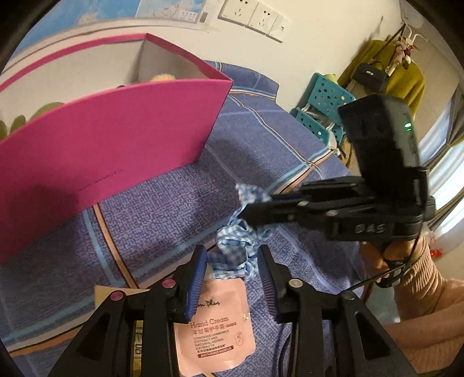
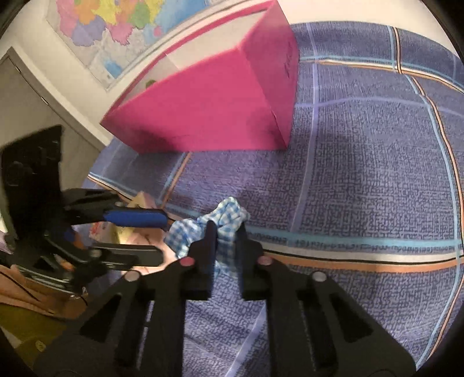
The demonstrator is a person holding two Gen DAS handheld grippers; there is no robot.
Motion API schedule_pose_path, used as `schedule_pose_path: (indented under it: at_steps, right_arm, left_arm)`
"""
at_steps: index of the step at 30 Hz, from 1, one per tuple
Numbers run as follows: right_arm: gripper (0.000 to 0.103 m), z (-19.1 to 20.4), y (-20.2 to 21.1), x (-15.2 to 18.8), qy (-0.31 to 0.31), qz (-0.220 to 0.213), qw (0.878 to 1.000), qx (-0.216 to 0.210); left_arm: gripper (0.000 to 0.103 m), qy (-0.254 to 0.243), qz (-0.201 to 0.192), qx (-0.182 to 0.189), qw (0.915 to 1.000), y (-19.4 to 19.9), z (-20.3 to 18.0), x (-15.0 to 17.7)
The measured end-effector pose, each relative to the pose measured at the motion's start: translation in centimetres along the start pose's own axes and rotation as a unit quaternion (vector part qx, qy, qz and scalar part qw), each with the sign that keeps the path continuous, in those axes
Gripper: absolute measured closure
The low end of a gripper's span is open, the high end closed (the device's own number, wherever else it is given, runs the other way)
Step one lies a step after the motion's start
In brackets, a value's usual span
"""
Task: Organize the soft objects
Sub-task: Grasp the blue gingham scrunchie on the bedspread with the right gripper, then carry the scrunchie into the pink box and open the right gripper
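Observation:
A blue-and-white checked cloth scrunchie (image 1: 240, 240) lies on the purple plaid tablecloth (image 1: 162, 208). My right gripper (image 2: 227, 232) is shut on the scrunchie (image 2: 223, 220); in the left wrist view it (image 1: 249, 214) comes in from the right. My left gripper (image 1: 232, 258) is open just before the scrunchie, above a pink hand cream sachet (image 1: 217, 327); in the right wrist view it (image 2: 162, 236) sits to the left. A pink open box (image 1: 110, 139) stands beyond with soft items inside, mostly hidden; it also shows in the right wrist view (image 2: 208, 107).
A teal perforated basket (image 1: 322, 107) and hanging clothes with a black bag (image 1: 374, 75) stand beyond the table's right edge. Wall sockets (image 1: 252, 14) and a map (image 2: 110, 26) are on the wall behind. A cardboard piece (image 1: 116, 293) lies by my left fingers.

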State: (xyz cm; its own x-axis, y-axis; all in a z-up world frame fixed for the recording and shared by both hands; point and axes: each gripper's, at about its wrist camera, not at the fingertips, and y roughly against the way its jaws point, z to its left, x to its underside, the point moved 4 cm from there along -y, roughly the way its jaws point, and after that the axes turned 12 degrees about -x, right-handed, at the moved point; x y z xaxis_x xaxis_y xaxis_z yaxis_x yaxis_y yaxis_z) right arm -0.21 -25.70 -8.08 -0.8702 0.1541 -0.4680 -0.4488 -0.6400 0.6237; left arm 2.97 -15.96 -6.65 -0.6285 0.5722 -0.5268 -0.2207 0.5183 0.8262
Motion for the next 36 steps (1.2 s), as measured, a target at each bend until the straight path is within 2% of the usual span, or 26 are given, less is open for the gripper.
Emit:
schedule_pose_path:
  at_steps: [2, 4, 9, 15, 22, 30, 36]
  right_arm:
    - [0.091, 0.3, 0.9, -0.2, 0.003, -0.012, 1.0, -0.003]
    - [0.092, 1.3, 1.9, -0.7, 0.014, -0.027, 1.0, -0.007]
    - [0.092, 4.1, 3.9, -2.6, 0.051, -0.06, 0.997, -0.009]
    - [0.092, 7.0, 4.8, -5.7, 0.095, -0.079, 0.992, -0.015]
    - [0.092, 8.5, 5.6, -9.8, 0.123, -0.11, 0.986, -0.027]
    - [0.092, 8.5, 4.4, -14.7, 0.125, -0.126, 0.984, -0.023]
    - [0.092, 6.2, 2.8, -16.9, 0.085, -0.121, 0.989, -0.028]
  left_arm:
    - [0.069, 0.0, -0.001, 0.006, 1.0, 0.0, -0.2, -0.1]
    - [0.075, -0.001, -0.007, 0.007, 0.9999, 0.2, -0.4, -0.3]
    - [0.075, 0.003, -0.042, 0.003, 0.9991, 2.0, -0.2, -2.0]
    - [0.076, 0.006, -0.102, -0.018, 0.9946, 5.9, 0.9, -4.7]
    - [0.077, 0.014, -0.147, -0.054, 0.9876, 8.8, 3.1, -8.2]
    - [0.077, 0.034, -0.153, -0.07, 0.9851, 8.9, 5.9, -11.8]
    - [0.078, 0.05, -0.133, -0.073, 0.9871, 7.2, 7.8, -13.4]
